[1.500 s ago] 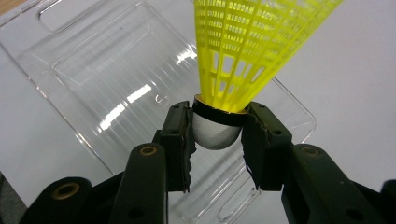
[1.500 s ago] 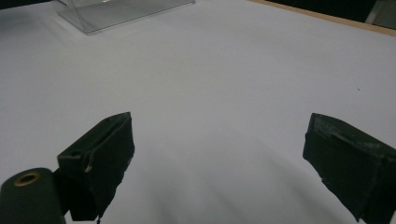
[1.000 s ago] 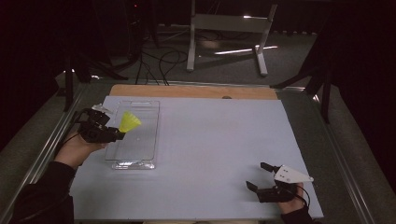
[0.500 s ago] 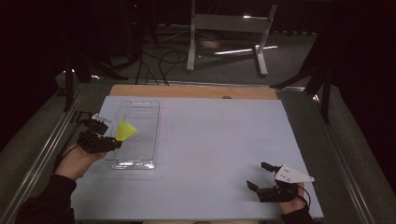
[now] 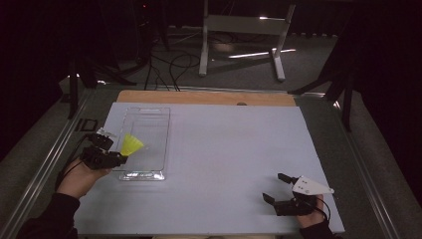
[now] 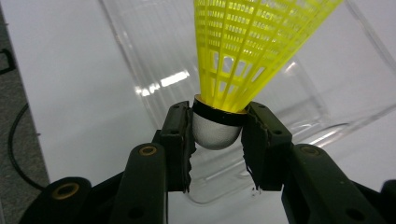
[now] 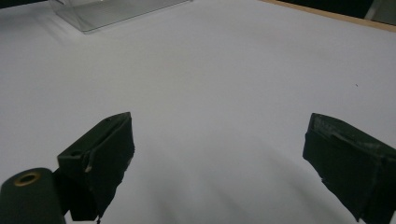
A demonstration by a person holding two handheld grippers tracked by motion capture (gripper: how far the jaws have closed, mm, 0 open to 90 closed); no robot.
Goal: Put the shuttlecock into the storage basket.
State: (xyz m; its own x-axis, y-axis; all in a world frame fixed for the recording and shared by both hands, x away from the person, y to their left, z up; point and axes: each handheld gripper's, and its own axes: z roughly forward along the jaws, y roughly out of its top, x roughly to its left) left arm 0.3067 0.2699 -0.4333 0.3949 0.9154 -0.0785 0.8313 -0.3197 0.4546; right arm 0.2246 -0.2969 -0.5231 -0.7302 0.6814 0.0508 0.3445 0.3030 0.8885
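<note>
A yellow plastic shuttlecock (image 5: pixel 132 145) (image 6: pixel 254 51) with a silver-grey rounded cap is held by my left gripper (image 5: pixel 121 157) (image 6: pixel 217 140), whose jaws are shut on the cap. The skirt points away from the gripper, over the near left part of a clear plastic tray (image 5: pixel 149 119) (image 6: pixel 154 60). The tray lies on the white table sheet (image 5: pixel 224 149) at the left. My right gripper (image 5: pixel 276 187) (image 7: pixel 217 158) rests low at the near right of the sheet, jaws wide open with nothing between them.
A wooden strip (image 5: pixel 204 98) runs along the table's far edge. Metal rails border both sides. Beyond the table stand a metal frame (image 5: pixel 244 30) and cables on a dark floor. The tray's near corner (image 7: pixel 107 11) appears far off in the right gripper view.
My left gripper has moved toward the near end of the tray and lower, carrying the shuttlecock. The right gripper has stayed in place.
</note>
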